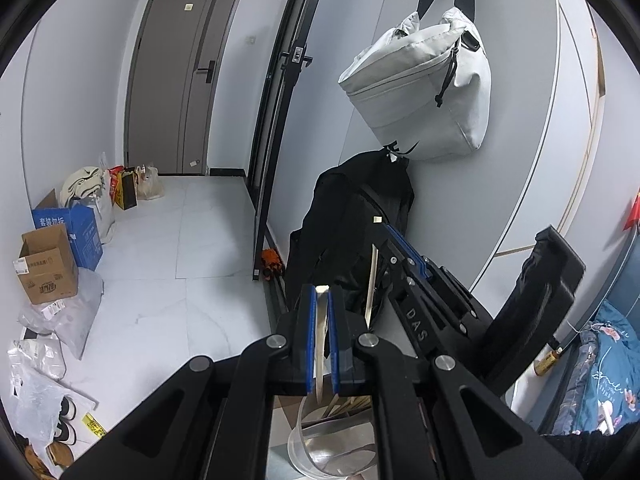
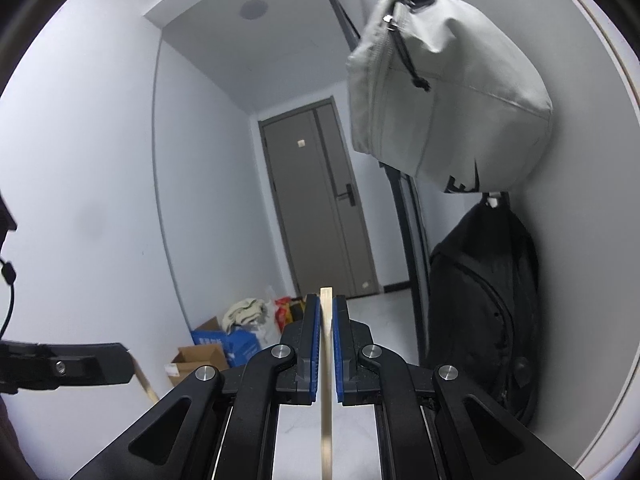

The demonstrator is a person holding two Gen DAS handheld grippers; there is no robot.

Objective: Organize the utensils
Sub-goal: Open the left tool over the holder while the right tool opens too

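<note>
Left wrist view: my left gripper (image 1: pixel 323 312) pinches a metal utensil (image 1: pixel 320 344), long axis upright between the pads, directly above the clear cup (image 1: pixel 332 444). Right wrist view: my right gripper (image 2: pixel 326 320) pinches a wooden stick (image 2: pixel 326 360), upright too; I cannot see the cup from here.

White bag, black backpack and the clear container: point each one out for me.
white bag (image 1: pixel 424 92): left wrist view, on its front panel.
black backpack (image 2: pixel 484 304): right wrist view, on its front face.
clear container (image 1: pixel 320 446): left wrist view, on its near wall.
</note>
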